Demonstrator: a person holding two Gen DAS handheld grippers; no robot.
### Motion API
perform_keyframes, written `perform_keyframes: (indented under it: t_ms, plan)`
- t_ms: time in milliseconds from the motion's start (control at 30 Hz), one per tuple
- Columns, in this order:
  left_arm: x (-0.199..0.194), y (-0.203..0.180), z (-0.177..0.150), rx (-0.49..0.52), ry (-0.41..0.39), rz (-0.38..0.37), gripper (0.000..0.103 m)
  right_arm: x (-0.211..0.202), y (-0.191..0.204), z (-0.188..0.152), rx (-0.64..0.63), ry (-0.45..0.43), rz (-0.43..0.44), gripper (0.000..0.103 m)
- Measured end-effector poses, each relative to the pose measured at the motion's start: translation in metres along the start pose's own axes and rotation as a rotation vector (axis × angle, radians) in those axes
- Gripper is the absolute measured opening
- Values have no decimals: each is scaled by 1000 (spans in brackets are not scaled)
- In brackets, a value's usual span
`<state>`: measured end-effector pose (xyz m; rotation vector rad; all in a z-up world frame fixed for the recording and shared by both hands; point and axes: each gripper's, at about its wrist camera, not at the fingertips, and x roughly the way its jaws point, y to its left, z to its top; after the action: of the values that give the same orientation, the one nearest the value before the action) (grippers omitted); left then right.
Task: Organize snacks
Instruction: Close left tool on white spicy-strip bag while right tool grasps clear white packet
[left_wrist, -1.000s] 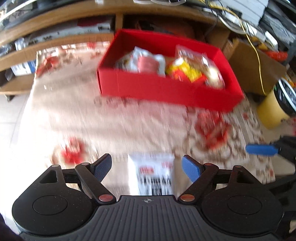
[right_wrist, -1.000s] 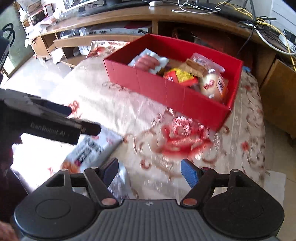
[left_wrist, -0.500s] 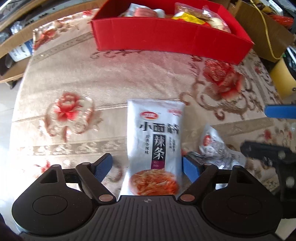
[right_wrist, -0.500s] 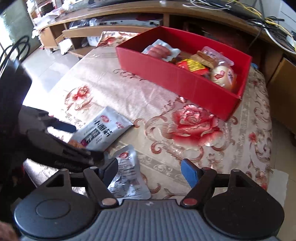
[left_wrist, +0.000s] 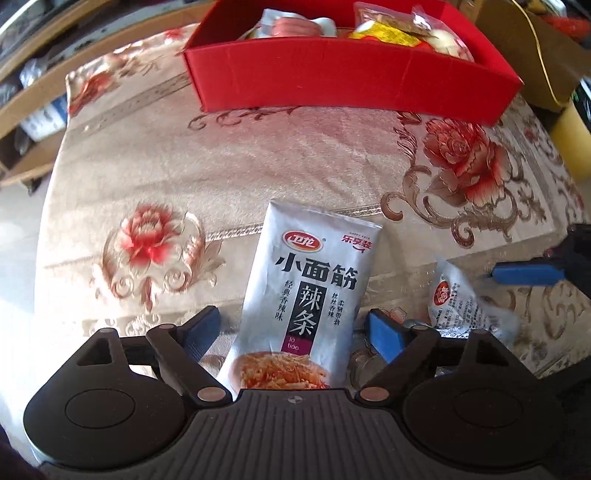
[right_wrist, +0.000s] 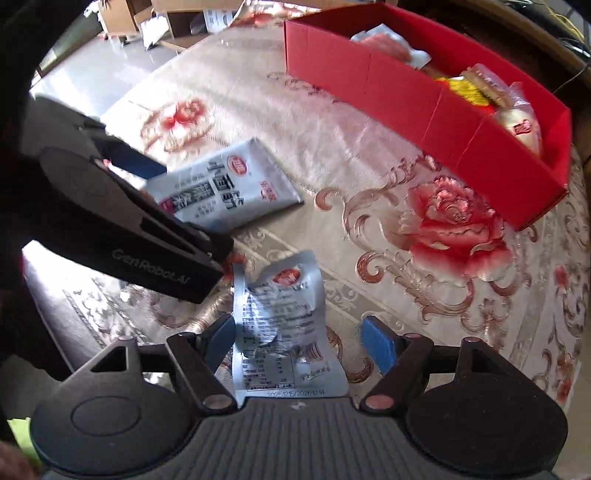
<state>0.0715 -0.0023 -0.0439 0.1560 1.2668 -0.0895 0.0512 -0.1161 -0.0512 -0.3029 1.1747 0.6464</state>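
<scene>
A silver spicy-strip packet (left_wrist: 306, 295) lies flat on the flowered tablecloth (left_wrist: 221, 177), its near end between the open fingers of my left gripper (left_wrist: 291, 332). It also shows in the right wrist view (right_wrist: 225, 184). A smaller crumpled silver packet (right_wrist: 284, 325) lies between the open fingers of my right gripper (right_wrist: 299, 343); in the left wrist view it (left_wrist: 458, 299) sits to the right. A red box (left_wrist: 351, 74) with several snacks stands at the far side, and it also shows in the right wrist view (right_wrist: 424, 107).
The left gripper's black body (right_wrist: 122, 221) crosses the left of the right wrist view. A right gripper finger (left_wrist: 524, 273) shows at the right edge. Wooden shelves (left_wrist: 33, 110) and a cardboard box (left_wrist: 528, 51) stand beyond the table.
Both grippers have come down and closer to the table. The big packet now lies between the left fingers and the small packet between the right fingers. Both stay open.
</scene>
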Motion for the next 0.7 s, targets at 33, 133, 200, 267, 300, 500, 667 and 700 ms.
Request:
perform_keyframes:
  t_ms: [33, 133, 200, 267, 300, 500, 667, 700]
  plan:
    - [0, 1, -1, 1, 0, -3, 91, 1, 1, 0, 3, -1, 1, 86]
    - [1, 5, -3, 4, 5, -7, 92, 8, 1, 2, 37, 18, 34, 101]
    - [1, 9, -3, -5, 13, -5, 95, 9, 3, 6, 46, 33, 27, 101]
    - [3, 11, 0, -12, 19, -7, 97, 10, 2, 8, 43, 33, 25, 100]
    - [3, 11, 1, -10, 20, -6, 97, 10, 2, 8, 34, 30, 4, 97]
    - [1, 11, 1, 9, 7, -15, 92, -2, 0, 6, 14, -3, -30, 60]
    - [-8, 7, -3, 28, -16, -26, 77, -10, -4, 6, 22, -15, -37, 46]
    - [-9, 7, -2, 26, -19, -30, 72, -10, -4, 5, 22, -18, -36, 46]
